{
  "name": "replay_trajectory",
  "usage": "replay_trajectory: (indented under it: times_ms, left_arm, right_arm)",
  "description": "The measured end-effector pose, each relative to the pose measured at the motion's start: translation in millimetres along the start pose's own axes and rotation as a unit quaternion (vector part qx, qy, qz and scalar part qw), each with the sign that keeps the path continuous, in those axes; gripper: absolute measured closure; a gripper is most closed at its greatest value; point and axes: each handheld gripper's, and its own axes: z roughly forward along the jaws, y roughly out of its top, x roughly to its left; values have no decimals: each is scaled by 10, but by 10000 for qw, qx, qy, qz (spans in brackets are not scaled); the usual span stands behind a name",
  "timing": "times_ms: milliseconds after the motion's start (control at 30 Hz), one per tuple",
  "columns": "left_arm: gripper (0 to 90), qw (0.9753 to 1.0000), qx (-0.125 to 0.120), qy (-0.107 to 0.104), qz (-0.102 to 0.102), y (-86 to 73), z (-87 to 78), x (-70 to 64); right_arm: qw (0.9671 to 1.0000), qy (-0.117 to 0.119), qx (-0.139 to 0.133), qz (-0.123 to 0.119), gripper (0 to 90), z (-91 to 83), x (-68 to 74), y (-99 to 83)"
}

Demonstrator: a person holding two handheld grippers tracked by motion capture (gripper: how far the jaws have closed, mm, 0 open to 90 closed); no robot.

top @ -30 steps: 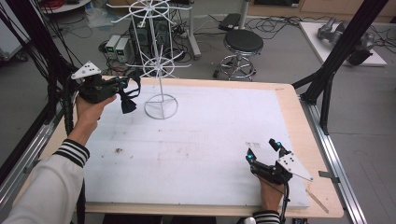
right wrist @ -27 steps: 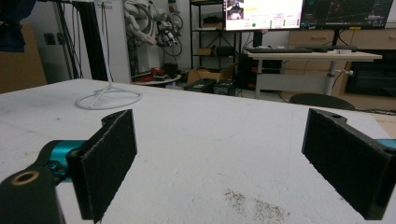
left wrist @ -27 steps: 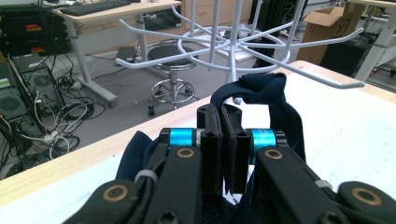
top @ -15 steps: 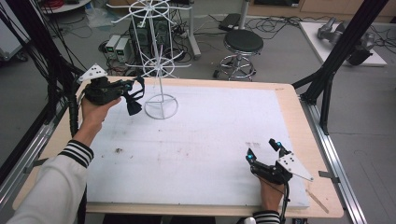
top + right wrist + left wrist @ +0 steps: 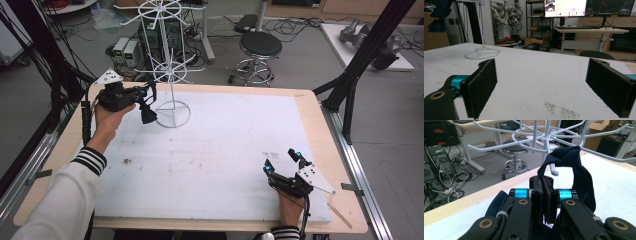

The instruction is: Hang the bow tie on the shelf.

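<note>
A white wire rack [image 5: 171,70] stands on a ring base [image 5: 173,114] at the table's far left. My left gripper [image 5: 149,94] is held just left of the rack's lower tier, shut on a dark navy piece of fabric [image 5: 148,116] that hangs below it. In the left gripper view the fabric [image 5: 576,162] loops up from the shut jaws and sits by the tip of one white rack arm [image 5: 554,171]. My right gripper [image 5: 284,161] rests open near the front right of the white mat, with nothing between its pads [image 5: 482,85].
The white mat [image 5: 225,150] covers most of the wooden table [image 5: 322,135]. A round stool [image 5: 260,47] and cables sit on the floor beyond the far edge. Black frame posts [image 5: 350,75] rise at the table's right and left sides.
My left gripper has carried the navy fabric to the right, closer to the rack's pole and lower arms. The right gripper has stayed put.
</note>
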Motion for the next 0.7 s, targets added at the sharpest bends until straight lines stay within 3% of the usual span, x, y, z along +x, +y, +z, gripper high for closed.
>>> replay_trajectory:
  times_ms: [233, 300, 400, 467, 567, 700]
  left_arm:
    - [858, 10000, 62, -14, 28, -11, 51, -31]
    - [820, 10000, 62, -34, 29, -13, 57, -42]
    - [565, 9999, -13, 127, -33, -10, 46, -52]
    - [447, 9999, 49, 157, -39, -22, 42, -41]
    - [169, 9994, 151, 224, -229, -48, 47, -8]
    - [136, 9997, -122, 171, -135, -92, -27, 7]
  right_arm:
    - [10000, -2, -17, 6, 93, 4, -7, 0]
    - [10000, -4, -12, 2, 93, 3, -6, 0]
    - [10000, 0, 21, 26, 93, 0, 2, 0]
    - [10000, -5, 4, 2, 93, 1, -1, 0]
    - [10000, -21, -4, -5, 93, 2, 4, 0]
    - [10000, -27, 1, 14, 93, 0, 10, -1]
